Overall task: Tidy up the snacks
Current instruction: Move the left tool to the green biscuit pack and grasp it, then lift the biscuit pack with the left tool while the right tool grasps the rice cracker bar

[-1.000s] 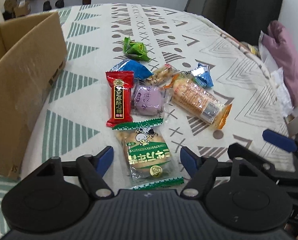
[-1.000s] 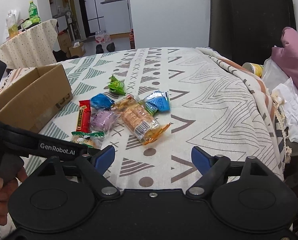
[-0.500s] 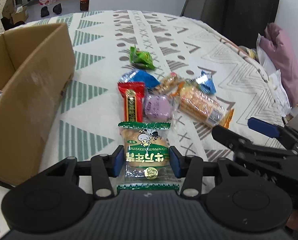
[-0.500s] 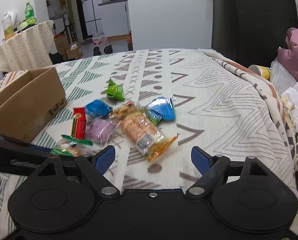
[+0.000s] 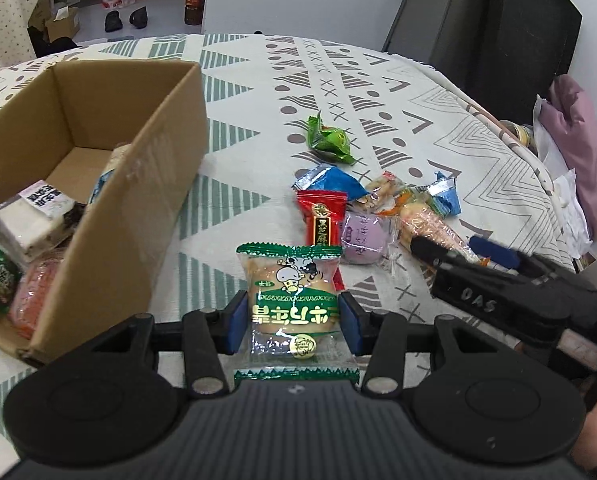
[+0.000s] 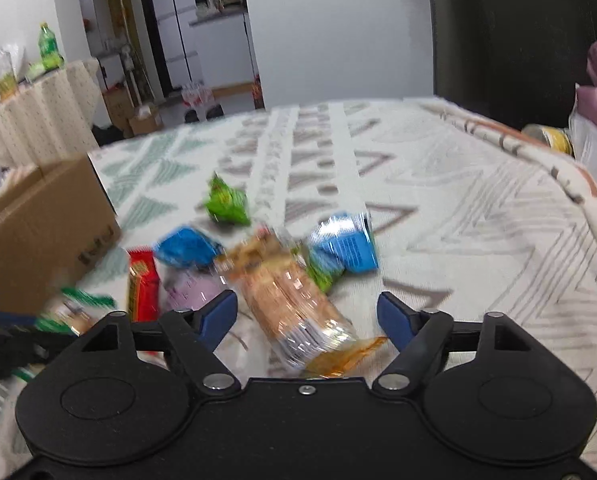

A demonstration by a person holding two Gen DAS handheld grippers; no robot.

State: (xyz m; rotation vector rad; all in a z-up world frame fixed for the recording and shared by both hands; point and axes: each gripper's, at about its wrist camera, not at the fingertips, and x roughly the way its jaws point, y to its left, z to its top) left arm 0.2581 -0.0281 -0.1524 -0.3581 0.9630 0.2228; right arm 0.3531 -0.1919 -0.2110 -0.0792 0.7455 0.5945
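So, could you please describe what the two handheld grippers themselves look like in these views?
Both are matte black plastic. The left gripper and right gripper each have angular black linkage arms with silver pivot screws, two round discs on the body, and blue pads on the fingertips. The left body is ribbed; the right gripper's side bears the white letters "DAS".

The tablecloth (image 5: 418, 128) is matt woven cloth printed with grey and green shapes, and the box (image 5: 146, 184) at its left edge is plain brown cardboard, dull, with a strip of shiny clear tape along its near wall. The snack packets are glossy plastic film: the green-edged bun packet (image 5: 294, 304) is clear and smooth with crimped ends, the red candy bar (image 5: 322, 216) and the blue packet (image 6: 346, 240) look foil-like and catch the light. The left gripper (image 5: 294, 318) is matt black plastic with a ribbed body, blue rubbery pads (image 5: 236, 320) and small bright metal screws, as is the right gripper (image 6: 306, 316).
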